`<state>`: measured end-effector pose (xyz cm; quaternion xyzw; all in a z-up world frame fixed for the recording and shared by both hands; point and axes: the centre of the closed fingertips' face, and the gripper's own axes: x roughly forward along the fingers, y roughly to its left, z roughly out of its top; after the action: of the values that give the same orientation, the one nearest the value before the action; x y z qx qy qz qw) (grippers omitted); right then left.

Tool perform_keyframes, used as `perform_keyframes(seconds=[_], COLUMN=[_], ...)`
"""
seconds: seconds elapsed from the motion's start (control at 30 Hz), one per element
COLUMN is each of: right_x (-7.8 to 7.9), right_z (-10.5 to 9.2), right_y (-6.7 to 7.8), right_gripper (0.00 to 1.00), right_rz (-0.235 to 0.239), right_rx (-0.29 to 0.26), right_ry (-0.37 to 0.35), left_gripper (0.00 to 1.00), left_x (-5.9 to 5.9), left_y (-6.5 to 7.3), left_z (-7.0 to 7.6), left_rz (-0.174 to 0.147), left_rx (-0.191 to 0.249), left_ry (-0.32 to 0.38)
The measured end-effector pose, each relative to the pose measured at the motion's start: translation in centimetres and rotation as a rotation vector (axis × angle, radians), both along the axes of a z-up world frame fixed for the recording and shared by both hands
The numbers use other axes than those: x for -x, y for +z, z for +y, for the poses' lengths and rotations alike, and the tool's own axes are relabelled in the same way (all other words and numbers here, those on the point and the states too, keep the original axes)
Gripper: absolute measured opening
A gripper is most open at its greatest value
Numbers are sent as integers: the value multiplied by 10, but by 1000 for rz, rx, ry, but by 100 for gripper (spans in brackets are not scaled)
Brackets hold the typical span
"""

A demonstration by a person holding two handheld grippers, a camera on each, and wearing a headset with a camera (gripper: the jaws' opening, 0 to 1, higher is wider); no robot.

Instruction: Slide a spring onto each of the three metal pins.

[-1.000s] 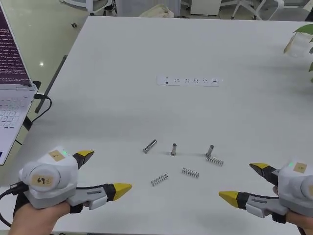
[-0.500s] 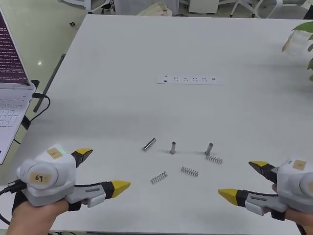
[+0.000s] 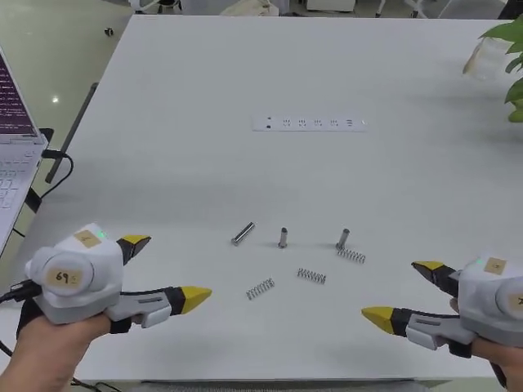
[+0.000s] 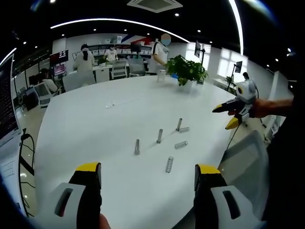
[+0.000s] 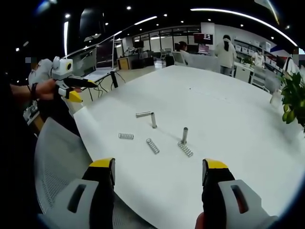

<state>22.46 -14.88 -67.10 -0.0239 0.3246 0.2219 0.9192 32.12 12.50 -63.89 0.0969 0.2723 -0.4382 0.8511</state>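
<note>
Both grippers hover low over the near edge of the white table (image 3: pixel 204 98). The left gripper (image 3: pixel 167 268) is at the near left corner, its yellow-tipped fingers (image 3: pixel 194 297) spread wide with nothing between them. The right gripper (image 3: pixel 400 290) is opposite it at the near right, its fingers (image 3: pixel 377 317) just as wide and just as empty.

Between the 2, a little further out, the 3 pins sit in a row. The left pin (image 3: pixel 243 233) lies flat on its side, while the middle pin (image 3: pixel 283 238) and the right pin (image 3: pixel 342 238) stand on end.

All 3 springs lie loose on the table on the near side of that row. The left spring (image 3: pixel 261 288) is nearest the edge, and the middle spring (image 3: pixel 311 276) is just beyond it. The right spring (image 3: pixel 351 256) ends right at the foot of the right pin, and I cannot tell whether they touch.

Further out, a power strip (image 3: pixel 308 123) lies mid-table. A laptop (image 3: pixel 12 171) sits off to the left, and a plant (image 3: pixel 507 49) is at the far right.
</note>
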Motion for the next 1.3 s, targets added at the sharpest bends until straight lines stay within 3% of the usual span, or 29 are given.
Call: perform_keyframes(seconds=[0.77,1.1,1.3], right_x=[6,4,3], right_z=[0,3,4], right_y=[-3,-3,-4], right_gripper=[73,72,72], right_rz=[18,22,21], right_rx=[-7,-8,-11], right_ry=[-18,-12,-11], left_gripper=[75,73,72], left_x=[-33,-50,-63], left_y=[-5,-13,-25], left_z=[-22,-37,-47], left_rz=[2,14,28], left_rx=[-9,-17,-30], left_ry=[-59,-86,-98])
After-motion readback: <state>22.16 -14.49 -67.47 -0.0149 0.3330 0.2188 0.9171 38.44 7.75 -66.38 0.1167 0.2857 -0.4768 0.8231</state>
